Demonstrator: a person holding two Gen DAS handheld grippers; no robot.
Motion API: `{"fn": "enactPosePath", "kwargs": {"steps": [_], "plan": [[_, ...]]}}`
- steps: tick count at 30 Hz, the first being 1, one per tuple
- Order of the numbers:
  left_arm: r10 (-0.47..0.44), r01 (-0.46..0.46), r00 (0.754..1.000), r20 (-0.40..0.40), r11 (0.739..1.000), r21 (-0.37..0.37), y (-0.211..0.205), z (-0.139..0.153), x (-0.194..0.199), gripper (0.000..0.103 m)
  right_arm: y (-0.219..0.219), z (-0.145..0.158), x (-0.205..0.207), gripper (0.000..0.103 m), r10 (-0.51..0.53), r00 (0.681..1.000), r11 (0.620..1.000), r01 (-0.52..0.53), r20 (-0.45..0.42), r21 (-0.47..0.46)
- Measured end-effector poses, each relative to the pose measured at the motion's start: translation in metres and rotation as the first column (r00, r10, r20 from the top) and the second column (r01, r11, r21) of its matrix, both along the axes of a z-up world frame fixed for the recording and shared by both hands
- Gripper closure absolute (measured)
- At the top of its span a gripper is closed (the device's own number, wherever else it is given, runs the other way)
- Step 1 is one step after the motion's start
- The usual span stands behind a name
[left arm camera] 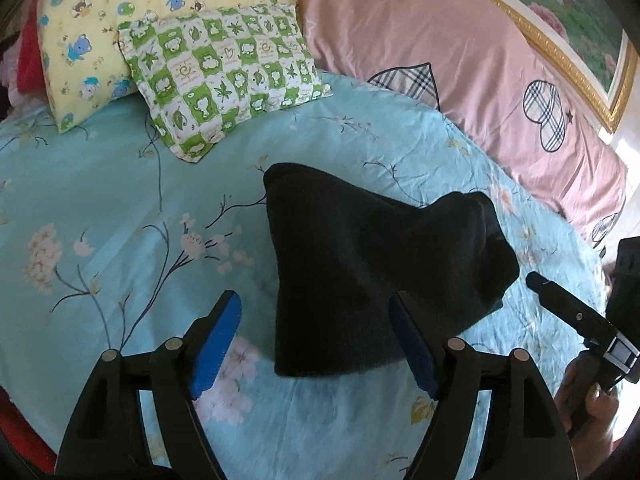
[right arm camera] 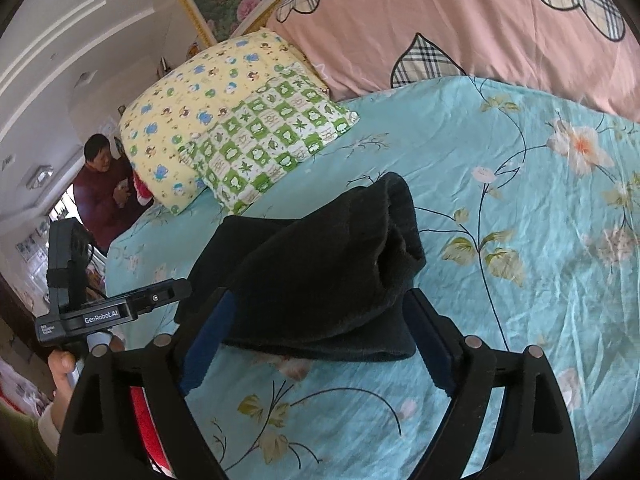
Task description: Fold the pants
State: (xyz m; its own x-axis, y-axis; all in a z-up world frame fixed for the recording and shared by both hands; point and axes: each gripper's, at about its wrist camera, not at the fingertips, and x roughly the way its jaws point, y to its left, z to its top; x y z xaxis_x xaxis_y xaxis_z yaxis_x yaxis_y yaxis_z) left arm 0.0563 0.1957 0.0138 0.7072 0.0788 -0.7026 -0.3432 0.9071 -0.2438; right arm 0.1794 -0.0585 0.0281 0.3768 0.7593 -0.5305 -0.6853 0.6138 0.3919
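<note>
At the far left of the right wrist view, a person in a dark red jacket (right arm camera: pixel 98 196) sits beyond the end of the bed. Just below, a hand (right arm camera: pixel 60 368) grips the left tongs (right arm camera: pixel 176 290), seen side-on; the white lettering "GenRobot.AI" is readable on the black body, and a smaller white label beside it is too tiny to make out. From this view I cannot tell how they stand, but the left wrist view shows the left tongs (left arm camera: pixel 316 308) spread wide, blue pads (left arm camera: pixel 218 344) facing each other and holding nothing.

Next come two pillows at the head of the bed: a yellow pillow (left arm camera: pixel 80 28) printed with cartoon bears, and a green-and-white checked pillow (left arm camera: pixel 224 80) lying partly over it. Its squares carry leaves, figures and small characters that are too blurred to read.

In the middle, the black pants (left arm camera: pixel 360 272) lie in a folded heap on the turquoise floral sheet (left arm camera: pixel 100 184), directly ahead of both tools. The right tongs (right arm camera: pixel 316 308) are spread too, with the near edge of the pants between the fingers; no pinch is visible.

To the right a pink quilt (left arm camera: pixel 460 52) with plaid hearts lies along the sheet's edge, below a gold-framed picture (left arm camera: pixel 580 12).
</note>
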Motion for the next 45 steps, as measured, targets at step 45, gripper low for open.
{"fn": "enactPosePath", "kwargs": {"steps": [45], "plan": [[-0.037,0.061,0.993,-0.11,0.973,0.221,-0.061,-0.024,-0.011,0.019,0.015,-0.013,-0.025,0.002,0.145,0.984,0.971,-0.122,0.103,-0.207]]}}
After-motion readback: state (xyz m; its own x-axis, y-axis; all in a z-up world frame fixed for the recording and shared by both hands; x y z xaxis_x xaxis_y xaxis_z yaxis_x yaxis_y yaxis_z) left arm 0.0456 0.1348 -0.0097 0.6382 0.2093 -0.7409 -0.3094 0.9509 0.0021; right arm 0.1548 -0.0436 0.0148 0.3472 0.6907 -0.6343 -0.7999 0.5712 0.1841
